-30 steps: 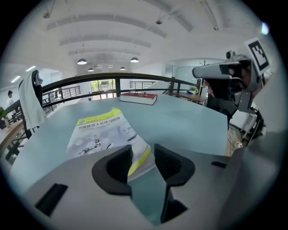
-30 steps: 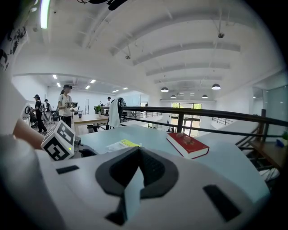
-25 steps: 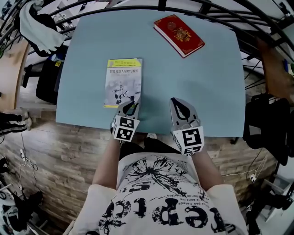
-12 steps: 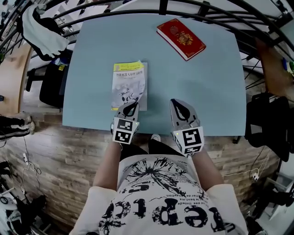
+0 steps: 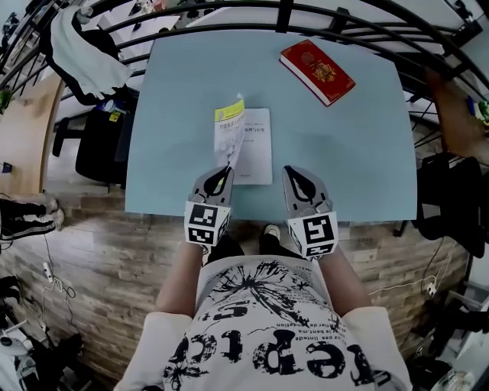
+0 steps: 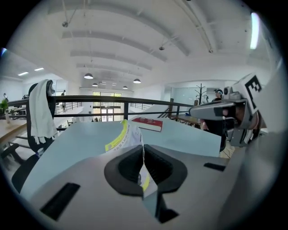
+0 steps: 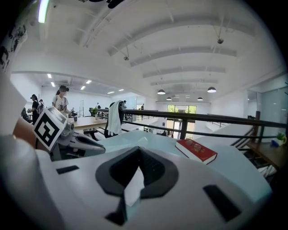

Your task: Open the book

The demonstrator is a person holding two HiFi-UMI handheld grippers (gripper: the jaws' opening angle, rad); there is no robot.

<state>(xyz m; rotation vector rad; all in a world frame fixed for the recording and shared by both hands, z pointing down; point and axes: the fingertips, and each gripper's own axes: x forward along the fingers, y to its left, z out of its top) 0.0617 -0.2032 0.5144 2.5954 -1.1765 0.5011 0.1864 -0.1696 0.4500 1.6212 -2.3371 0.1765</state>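
Note:
A thin paperback with a yellow-and-white cover lies near the front edge of the light-blue table (image 5: pixel 344 153). Its front cover (image 5: pixel 229 131) stands lifted on edge, and the white first page (image 5: pixel 258 153) shows beside it. My left gripper (image 5: pixel 222 171) is shut on the cover's near corner; in the left gripper view the cover (image 6: pixel 118 140) rises out of the closed jaws of the left gripper (image 6: pixel 143 150). My right gripper (image 5: pixel 295 172) hovers just right of the book, shut and holding nothing, and the right gripper view shows that right gripper (image 7: pixel 138 155) the same way.
A thick red book (image 5: pixel 316 72) lies at the table's far right; the same red book shows in both gripper views (image 6: pixel 147 123) (image 7: pixel 196 150). A black railing (image 5: pixel 229 17) runs behind the table. A chair with a white garment (image 5: pixel 84 53) stands at the left.
The cover lay flat a second ago; my left gripper has shut on its corner and raised it, so the first page is bared. The right gripper stays beside the book.

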